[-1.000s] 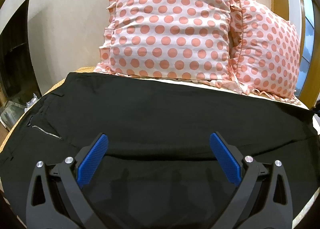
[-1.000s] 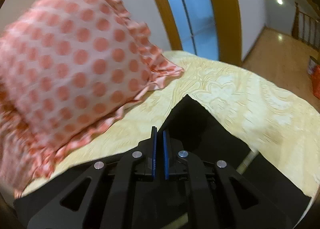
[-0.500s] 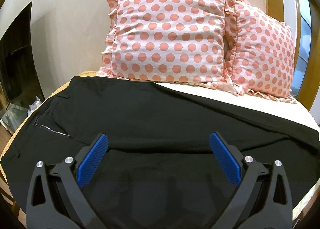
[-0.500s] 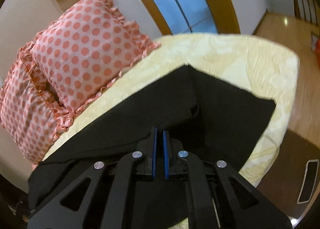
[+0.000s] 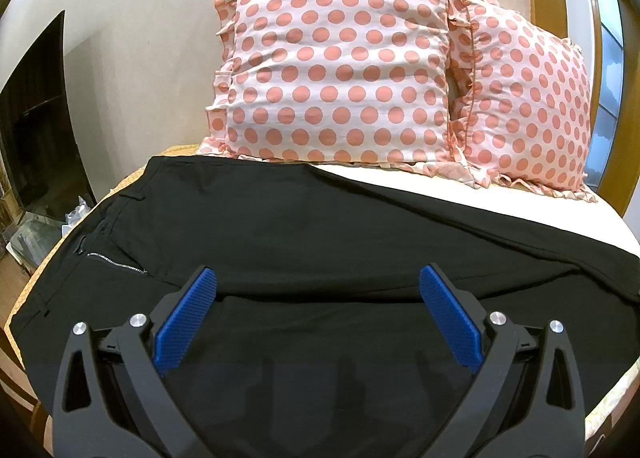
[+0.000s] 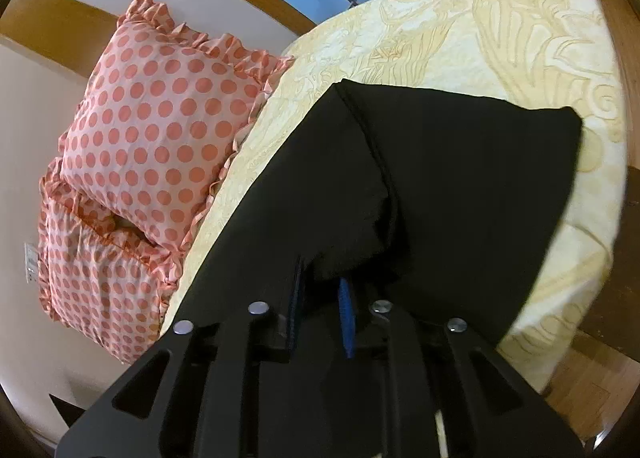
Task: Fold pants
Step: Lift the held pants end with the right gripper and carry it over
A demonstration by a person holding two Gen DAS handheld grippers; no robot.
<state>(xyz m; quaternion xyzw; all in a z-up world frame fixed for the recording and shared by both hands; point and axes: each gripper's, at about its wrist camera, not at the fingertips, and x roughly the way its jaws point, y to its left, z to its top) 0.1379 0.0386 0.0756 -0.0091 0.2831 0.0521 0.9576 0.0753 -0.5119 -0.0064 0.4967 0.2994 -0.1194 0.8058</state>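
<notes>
Black pants (image 5: 304, 234) lie spread across the bed, waist and silver zipper (image 5: 116, 262) at the left, legs running right. My left gripper (image 5: 318, 298) is wide open just above the pants' near leg and holds nothing. In the right wrist view the leg ends (image 6: 460, 177) lie on the bedspread. My right gripper (image 6: 322, 290) has its jaws slightly apart, with a bunch of black cloth lying between the blue pads (image 6: 346, 310).
Two pink polka-dot pillows (image 5: 336, 69) (image 6: 160, 125) lean on the wall at the head of the bed. The cream patterned bedspread (image 6: 500, 29) ends at an edge on the right, with wooden floor (image 6: 588, 398) below. A dark cabinet (image 5: 36, 113) stands at the left.
My right gripper has pulled back and tilted, and its jaws, shut before, have parted a little. My left gripper has drawn back slightly, still open.
</notes>
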